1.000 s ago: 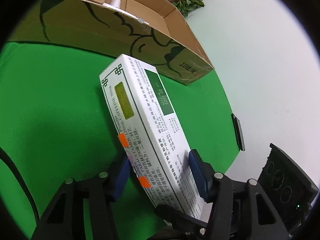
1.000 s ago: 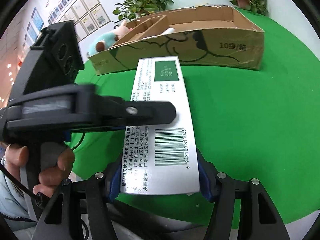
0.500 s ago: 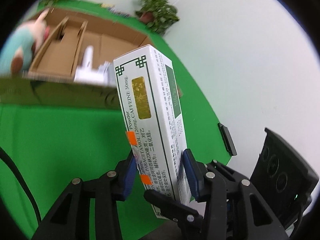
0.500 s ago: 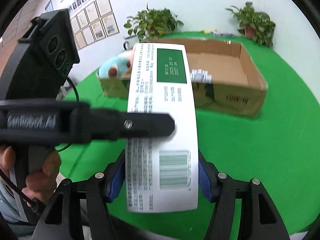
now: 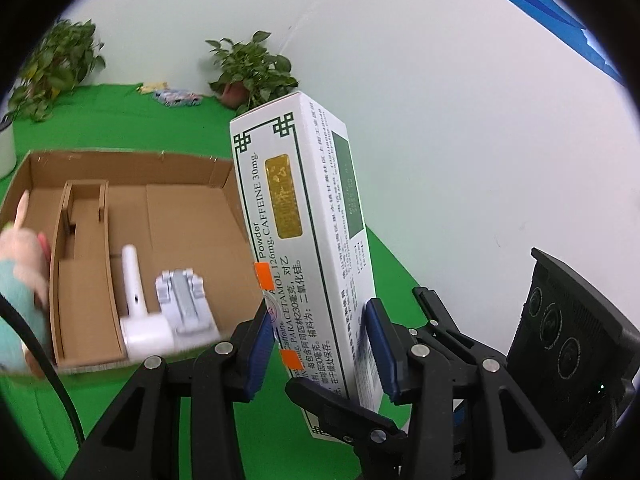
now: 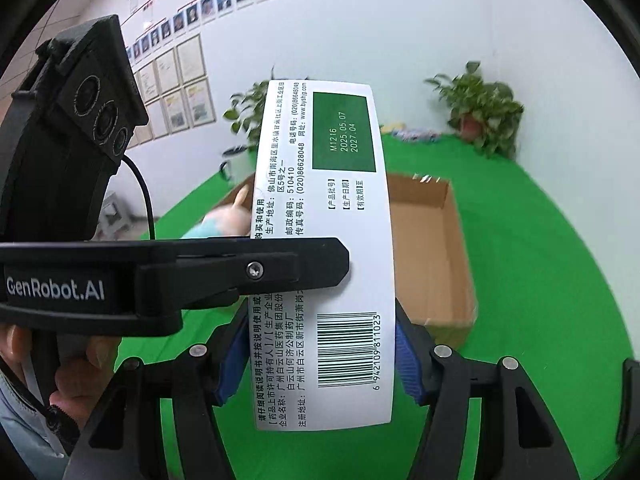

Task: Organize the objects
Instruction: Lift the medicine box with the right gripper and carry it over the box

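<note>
A long white medicine box (image 5: 304, 240) with green print and a barcode is held in the air, above the green table. My left gripper (image 5: 320, 340) is shut on its narrow faces near the close end, both blue pads pressing on it. My right gripper (image 6: 318, 356) is shut on the same box (image 6: 340, 208), across its wider face at the barcode. The left gripper's black finger (image 6: 280, 268) crosses that face in the right wrist view. Beyond and below lies the open cardboard box (image 5: 120, 168), also in the right wrist view (image 6: 432, 248).
Inside the cardboard box lie a white handheld device (image 5: 132, 292), a white-grey part (image 5: 184, 300) and a plush toy (image 5: 20, 288), with cardboard dividers. Potted plants (image 5: 252, 72) stand at the table's far edge by the wall. A person's hand (image 6: 72, 372) holds the left gripper.
Both grippers have risen with the medicine box, lifting it off the green cloth. The cardboard box now shows from above, and the left gripper rolled so the medicine box stands more upright.
</note>
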`<state>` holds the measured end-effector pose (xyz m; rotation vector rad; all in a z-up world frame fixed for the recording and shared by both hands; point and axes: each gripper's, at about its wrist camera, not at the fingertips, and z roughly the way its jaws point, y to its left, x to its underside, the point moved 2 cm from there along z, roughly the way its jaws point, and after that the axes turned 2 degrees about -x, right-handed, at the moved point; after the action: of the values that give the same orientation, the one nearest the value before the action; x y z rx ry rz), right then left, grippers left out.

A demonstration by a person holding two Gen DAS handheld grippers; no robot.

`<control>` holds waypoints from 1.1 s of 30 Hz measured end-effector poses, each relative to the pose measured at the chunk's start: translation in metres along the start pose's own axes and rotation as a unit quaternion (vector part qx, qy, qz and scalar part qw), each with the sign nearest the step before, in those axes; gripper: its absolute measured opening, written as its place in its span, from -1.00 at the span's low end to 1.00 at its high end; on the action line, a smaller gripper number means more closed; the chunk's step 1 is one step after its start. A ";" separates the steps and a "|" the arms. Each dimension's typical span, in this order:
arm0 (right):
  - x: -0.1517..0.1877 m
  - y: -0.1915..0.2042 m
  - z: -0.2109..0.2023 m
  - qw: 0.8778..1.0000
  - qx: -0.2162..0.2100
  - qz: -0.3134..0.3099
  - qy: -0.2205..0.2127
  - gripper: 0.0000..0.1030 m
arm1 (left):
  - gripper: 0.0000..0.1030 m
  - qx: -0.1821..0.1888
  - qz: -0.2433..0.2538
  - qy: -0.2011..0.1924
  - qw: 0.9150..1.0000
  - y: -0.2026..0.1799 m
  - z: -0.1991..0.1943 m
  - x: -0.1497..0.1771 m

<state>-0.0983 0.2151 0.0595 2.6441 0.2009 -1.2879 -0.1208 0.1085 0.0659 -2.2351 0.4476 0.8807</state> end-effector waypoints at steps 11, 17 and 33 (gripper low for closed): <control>-0.037 -0.018 0.012 0.999 0.039 0.030 -0.008 0.16 | -0.16 0.016 0.002 0.012 1.000 0.005 0.023 -0.040; -0.053 -0.034 0.036 0.998 0.048 0.039 0.007 0.17 | -0.16 0.018 -0.008 0.029 0.999 0.015 0.045 -0.060; -0.056 -0.103 0.135 0.993 0.015 0.086 0.081 0.17 | -0.16 -0.009 -0.041 0.108 0.993 0.064 0.132 -0.069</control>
<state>-0.2562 0.2817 0.0107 2.7227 -0.0236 -1.0309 -0.2650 0.1605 0.0135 -2.3576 0.4440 0.6054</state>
